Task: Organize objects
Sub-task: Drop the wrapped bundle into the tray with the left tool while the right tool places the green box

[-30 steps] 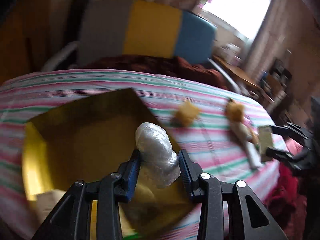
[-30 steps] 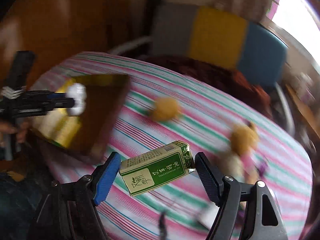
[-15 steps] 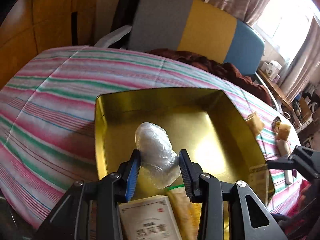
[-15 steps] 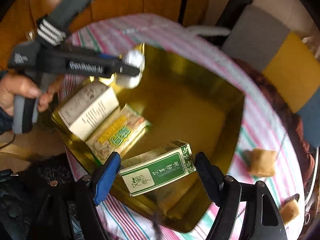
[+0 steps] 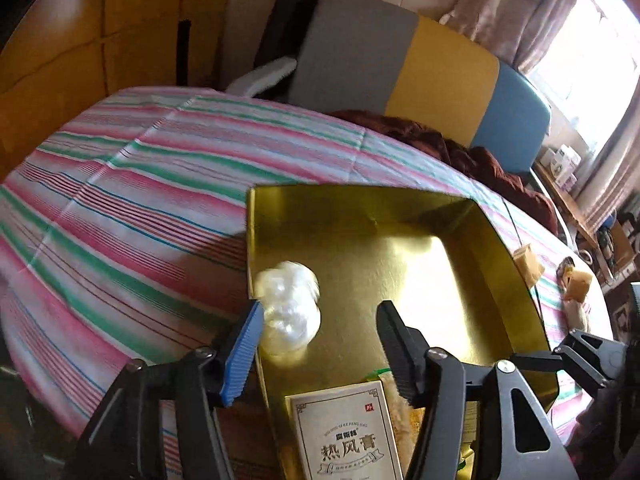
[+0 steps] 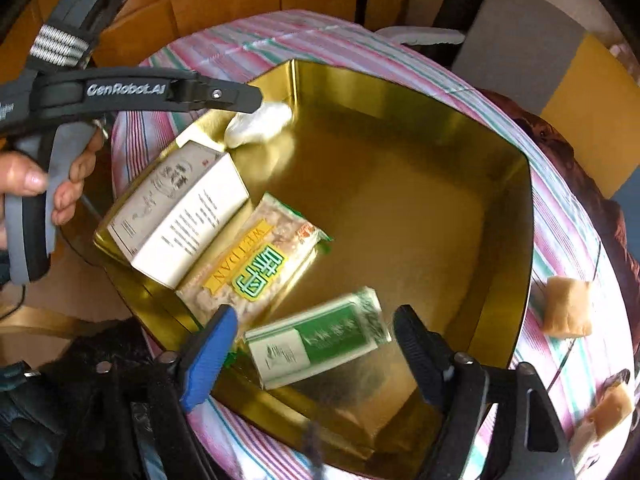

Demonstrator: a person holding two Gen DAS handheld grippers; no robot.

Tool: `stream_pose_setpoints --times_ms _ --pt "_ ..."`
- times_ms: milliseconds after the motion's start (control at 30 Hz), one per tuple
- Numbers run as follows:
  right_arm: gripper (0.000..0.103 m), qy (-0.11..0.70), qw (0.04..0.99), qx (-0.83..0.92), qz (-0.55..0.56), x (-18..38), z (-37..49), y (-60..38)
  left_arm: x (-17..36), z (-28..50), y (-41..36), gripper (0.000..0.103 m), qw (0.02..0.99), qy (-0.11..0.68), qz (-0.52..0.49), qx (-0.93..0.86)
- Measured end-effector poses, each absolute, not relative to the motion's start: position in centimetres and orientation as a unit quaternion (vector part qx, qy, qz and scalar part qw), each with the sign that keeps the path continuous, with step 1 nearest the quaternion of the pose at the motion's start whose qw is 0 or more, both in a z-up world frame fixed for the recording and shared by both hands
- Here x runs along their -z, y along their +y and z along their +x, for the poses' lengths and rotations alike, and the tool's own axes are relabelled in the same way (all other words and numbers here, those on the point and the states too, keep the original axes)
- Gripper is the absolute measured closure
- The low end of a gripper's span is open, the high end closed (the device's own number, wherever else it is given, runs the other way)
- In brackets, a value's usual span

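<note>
Both claws were spreading over the gold tin (image 6: 516, 240), the left claw (image 5: 320, 336) freeing a plastic-wrapped bundle (image 5: 290, 312) and the right claw (image 6: 316, 344) a green box (image 6: 320, 344) into it, leaving the wrapped snacks (image 6: 568, 306) beside the tin likely next.

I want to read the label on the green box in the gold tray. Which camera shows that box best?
The right wrist view: the green box lies in the gold tray, unblocked between the opening jaws of the right gripper, though motion blur smears its print. The left wrist view does not show it; there the right gripper's frame covers that corner.
</note>
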State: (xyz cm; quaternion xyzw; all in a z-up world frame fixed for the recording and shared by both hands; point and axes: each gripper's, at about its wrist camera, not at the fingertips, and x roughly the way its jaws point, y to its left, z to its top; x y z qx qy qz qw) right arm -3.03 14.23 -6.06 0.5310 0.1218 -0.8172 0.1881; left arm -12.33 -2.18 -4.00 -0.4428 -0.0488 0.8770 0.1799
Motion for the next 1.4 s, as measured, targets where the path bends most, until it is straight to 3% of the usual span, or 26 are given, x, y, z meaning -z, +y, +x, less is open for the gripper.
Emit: stream_pose_setpoints --times_ms 233,633,767,1133,1400 --pt "0.017 0.085 0.176 0.84 0.506 4.9 -1.7 14.4 1.5 -9.9 -2.1 0.032 0.18 -0.062 -0.406 -0.894" --pt "0.014 -0.007 0.085 0.897 0.435 1.6 0.9 17.7 -1.6 -4.6 0.3 0.01 0.168 -0.021 -0.343 -0.924" --pt "0.013 -0.002 0.05 0.911 0.41 0.9 1.9 18.6 -1.9 -2.8 1.0 0.001 0.164 -0.012 -0.321 -0.933" --pt "0.013 0.008 -0.045 0.971 0.235 -4.8 6.5 21.0 -3.1 -0.1 2.1 0.0 0.147 -0.001 -0.291 -0.945" --pt "0.013 -0.087 -0.022 0.946 0.312 -2.4 4.2 24.1 -4.4 1.0 2.5 0.0 0.153 0.006 -0.263 -0.952"
